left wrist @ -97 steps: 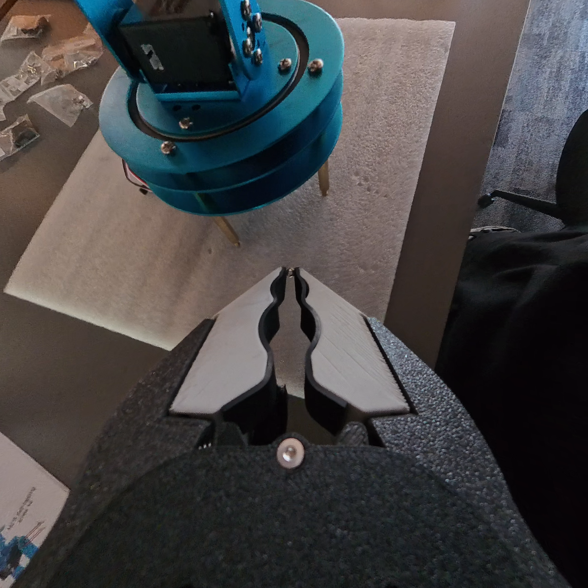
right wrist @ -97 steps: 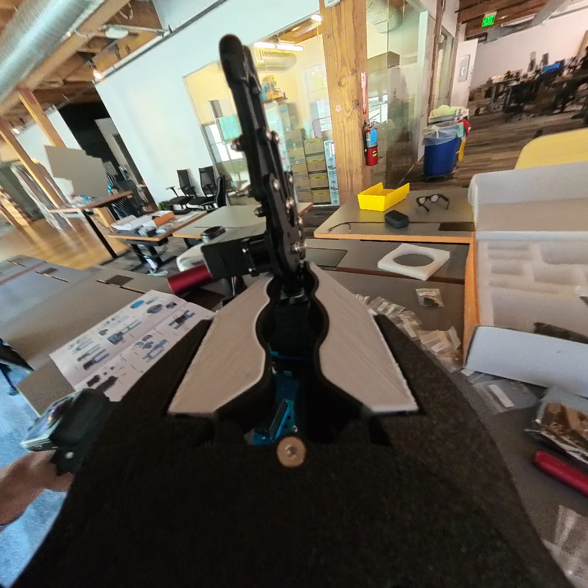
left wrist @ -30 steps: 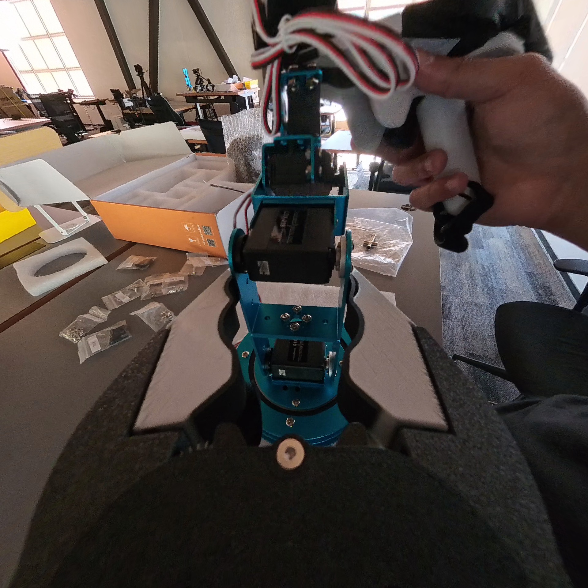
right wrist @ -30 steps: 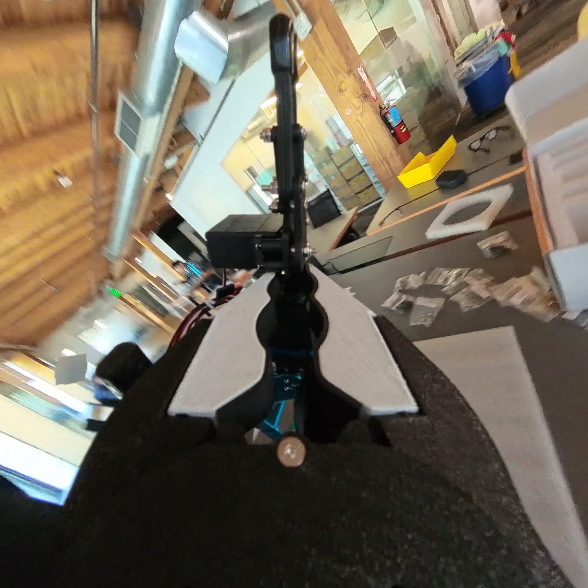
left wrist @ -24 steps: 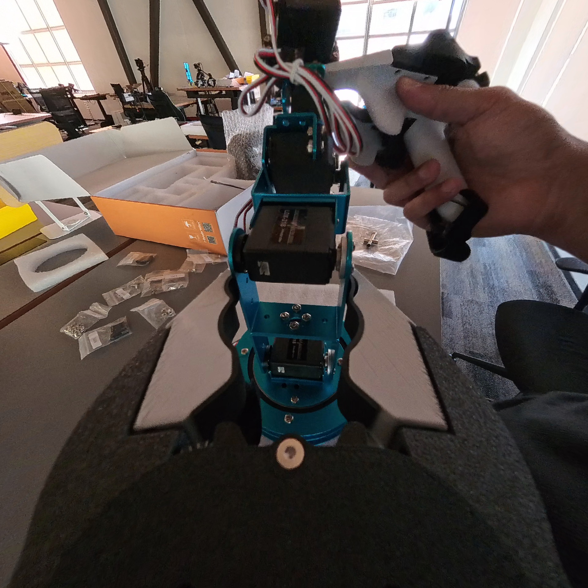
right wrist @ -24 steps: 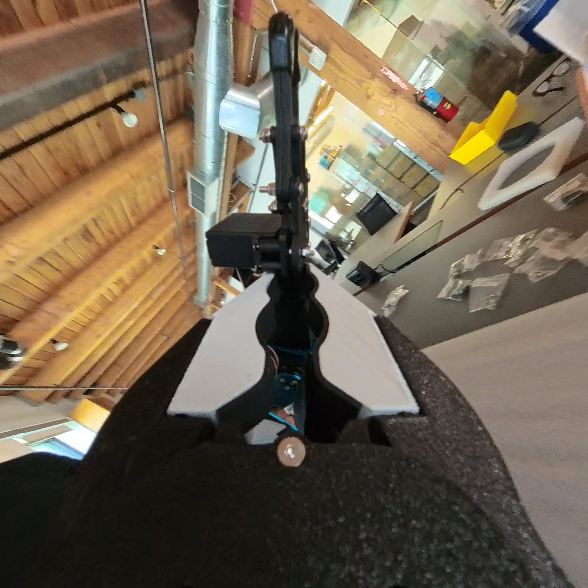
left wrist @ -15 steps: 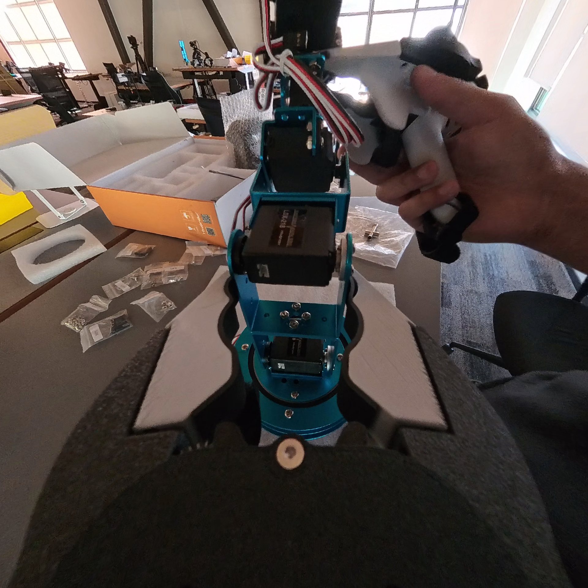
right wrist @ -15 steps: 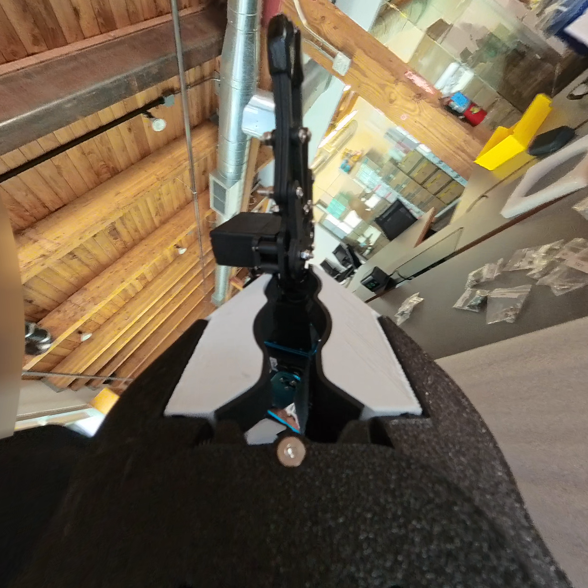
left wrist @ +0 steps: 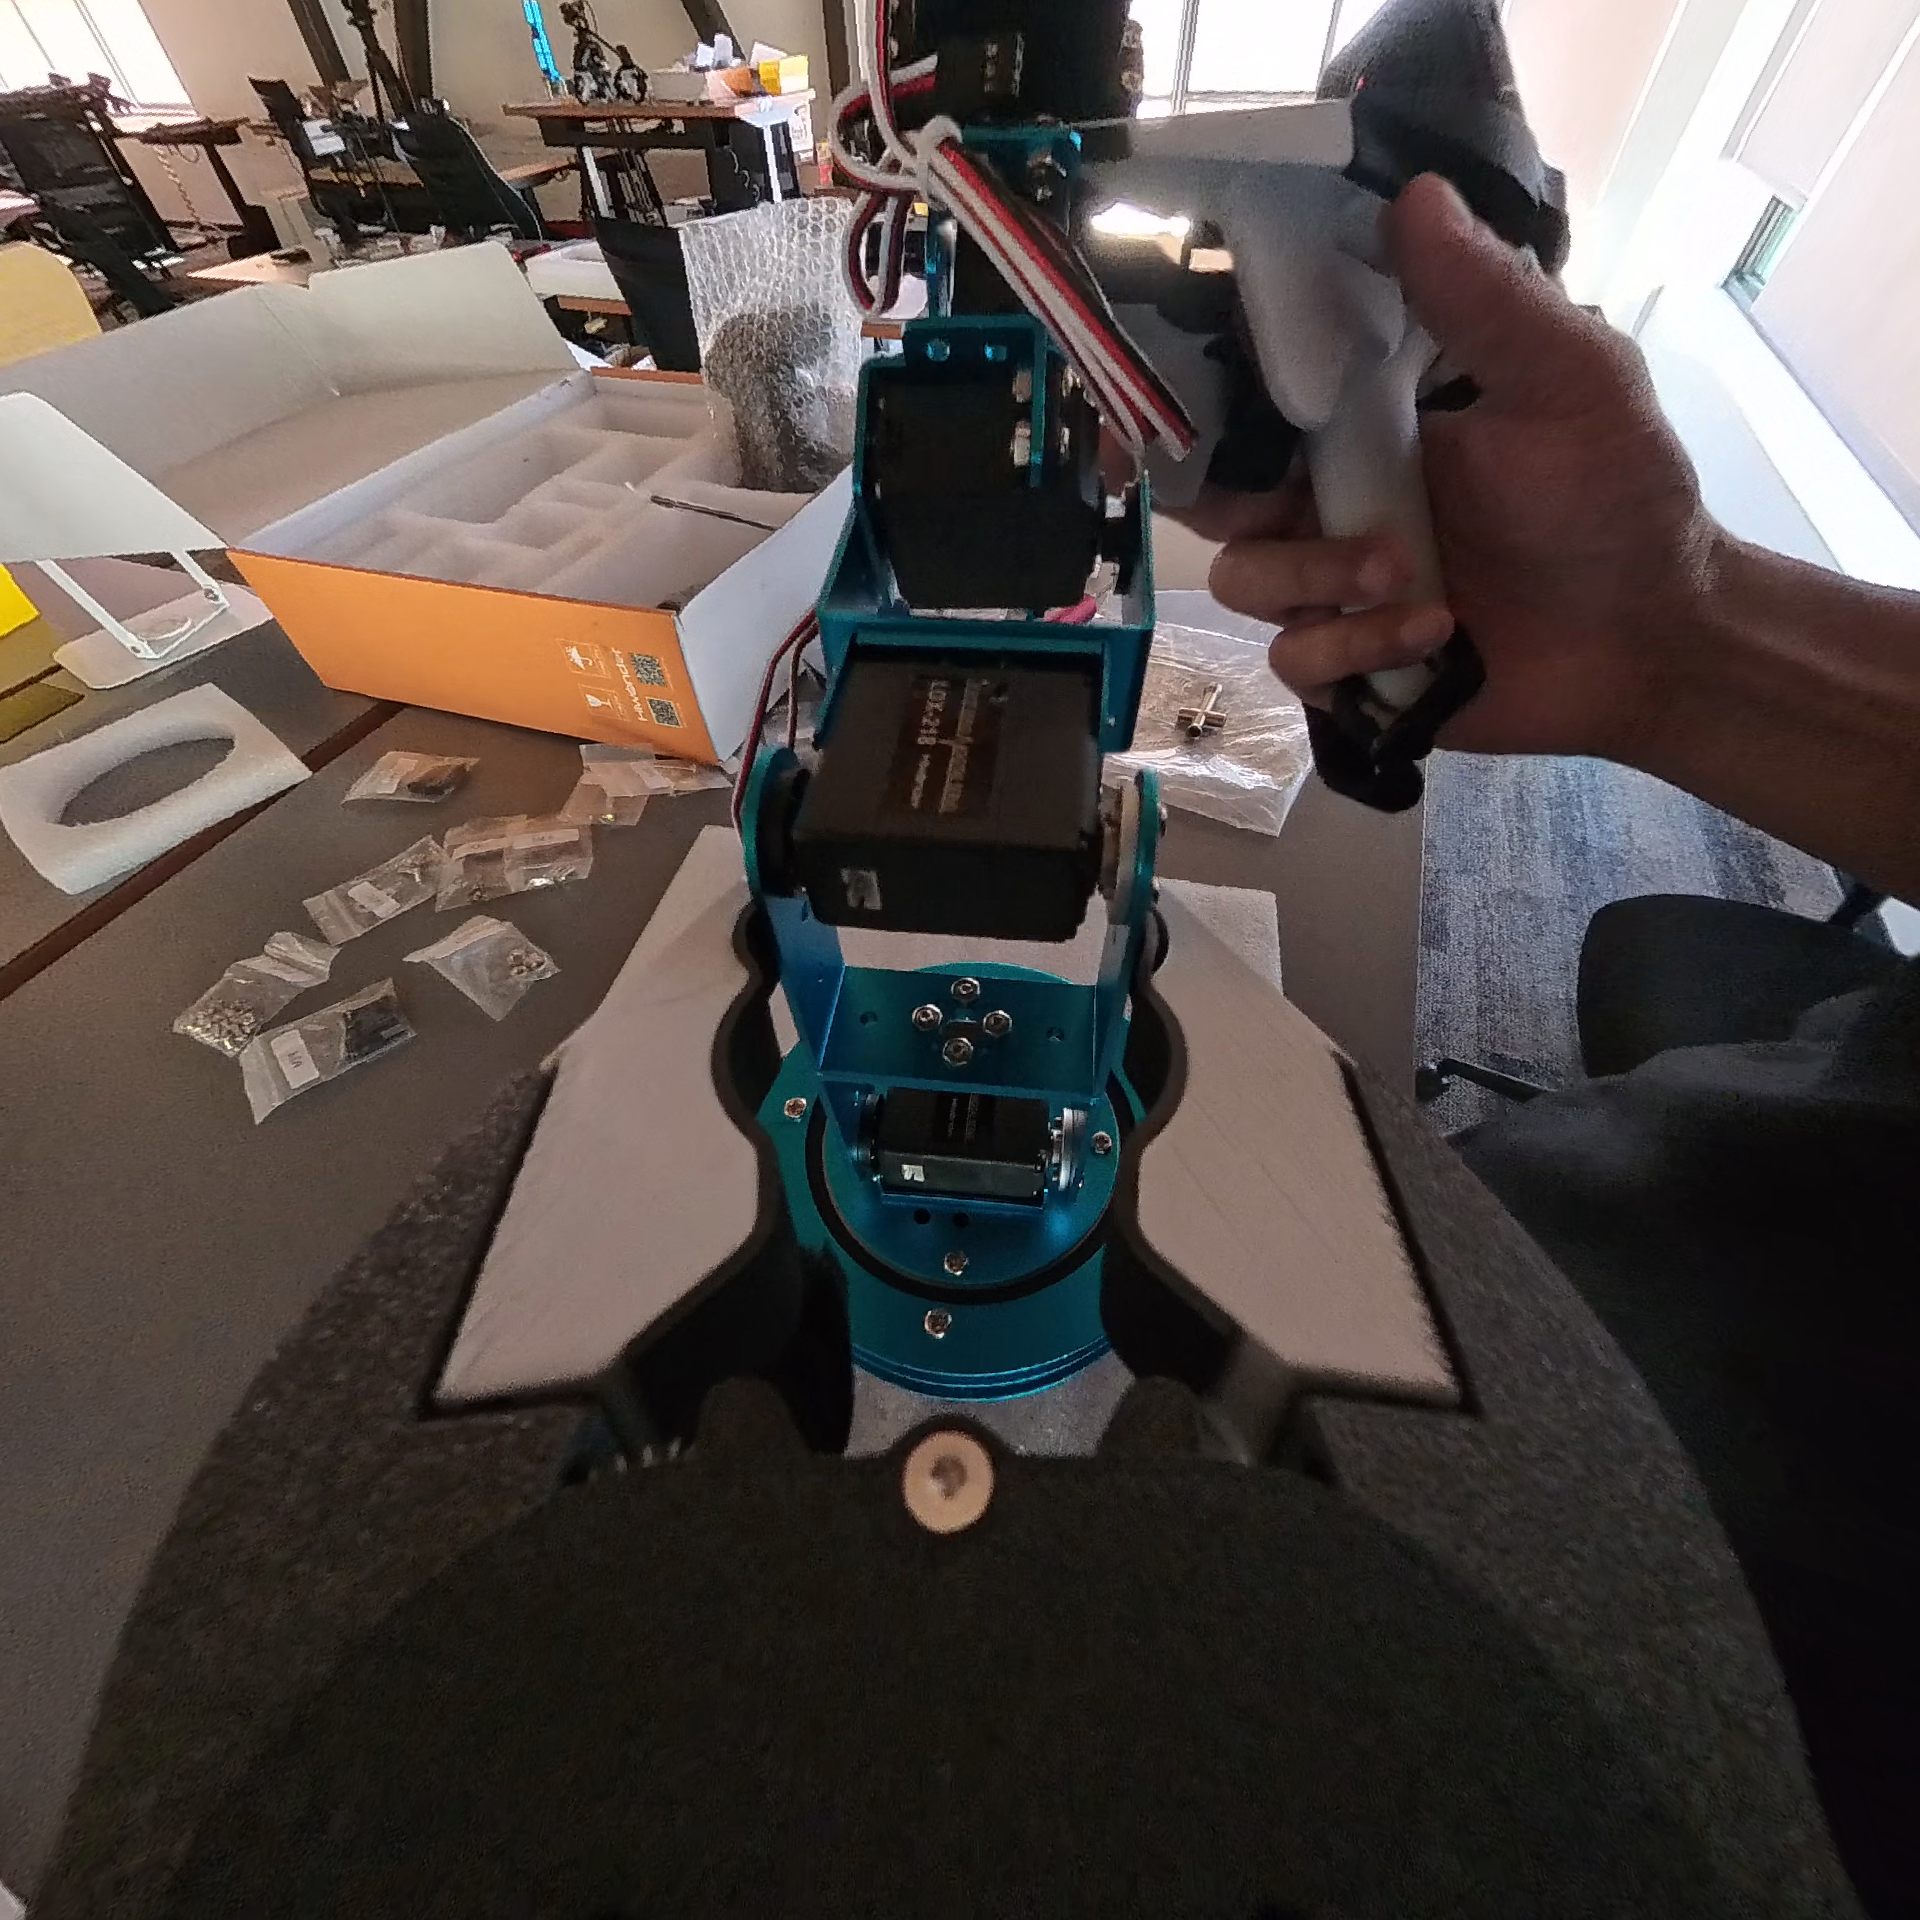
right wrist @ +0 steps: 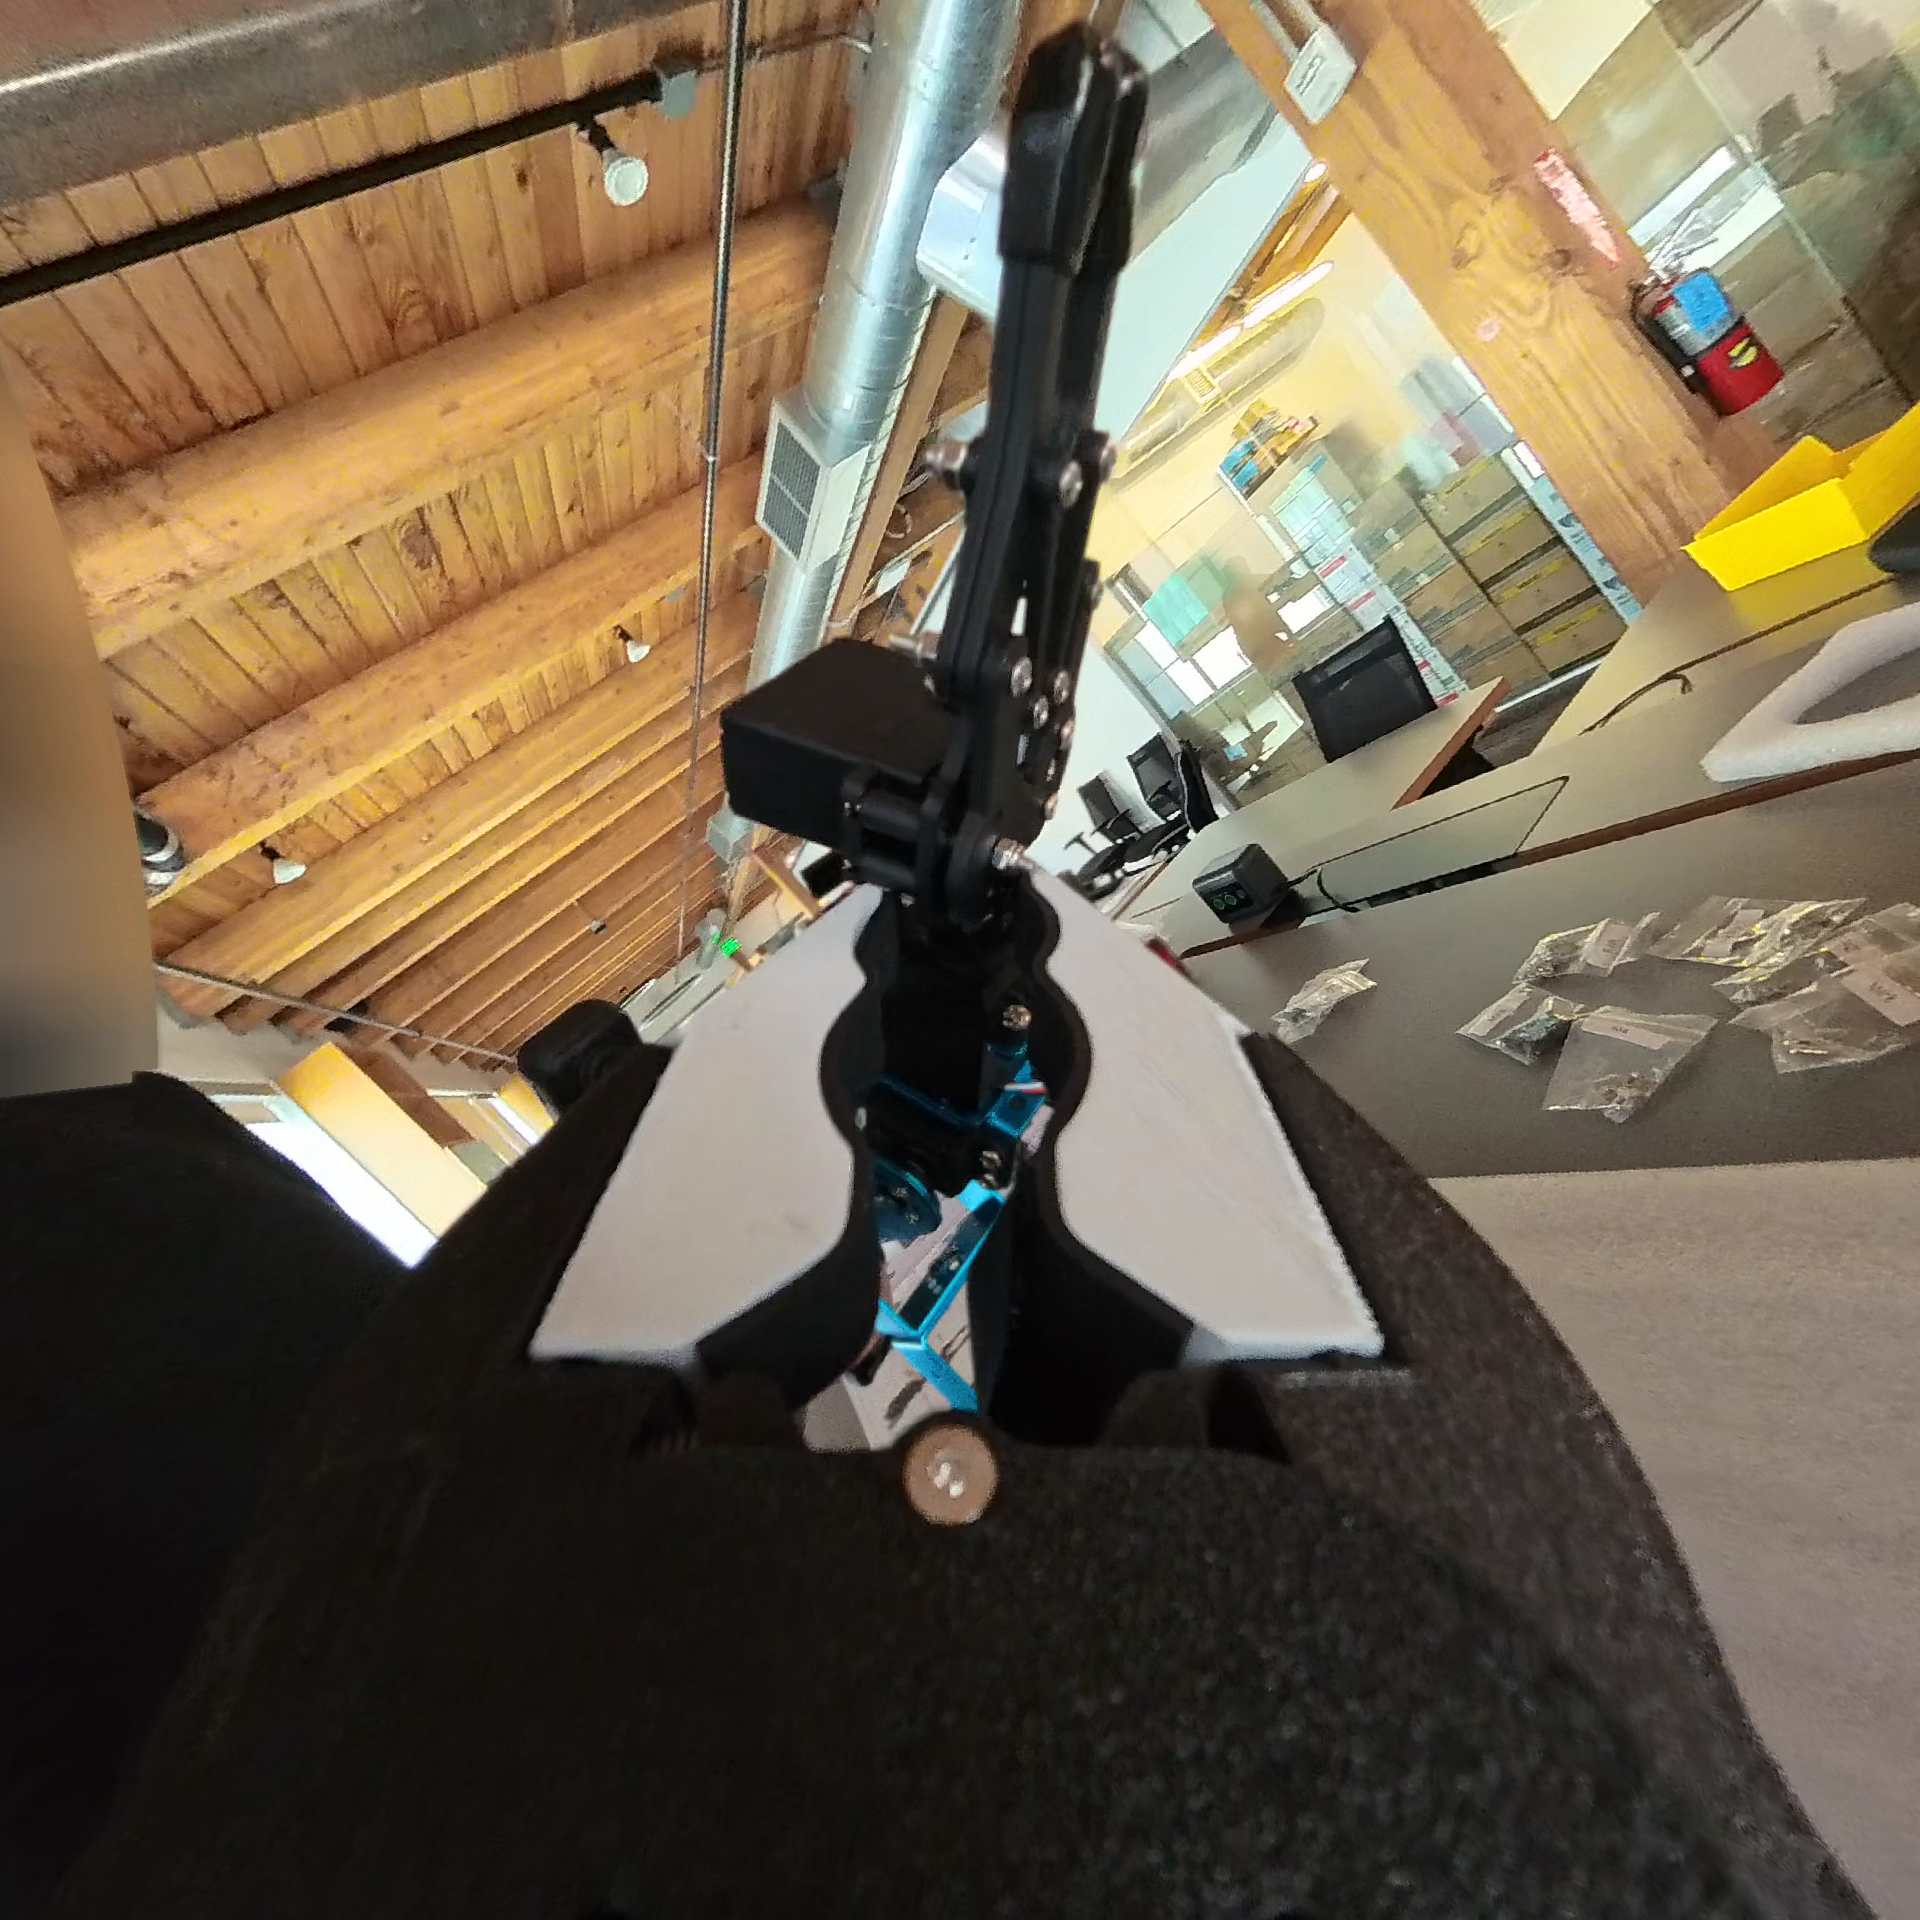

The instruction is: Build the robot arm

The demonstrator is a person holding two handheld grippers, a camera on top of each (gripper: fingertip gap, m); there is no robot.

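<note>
Blue robot arm [left wrist: 961, 862], now tilted right versus before, is clamped low by left gripper [left wrist: 951, 997]; right gripper [right wrist: 961, 940] grips its black claw [right wrist: 1029, 582].

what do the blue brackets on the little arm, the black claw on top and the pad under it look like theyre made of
Blue brackets: probably anodised aluminium, going by the even metallic blue sheen, thin bent sheet and small screws.
Black claw: flat matte black links bolted together, either plastic or painted metal; the look leaves it open.
Pad: likely white packing foam, with a soft, finely pitted surface.
</note>
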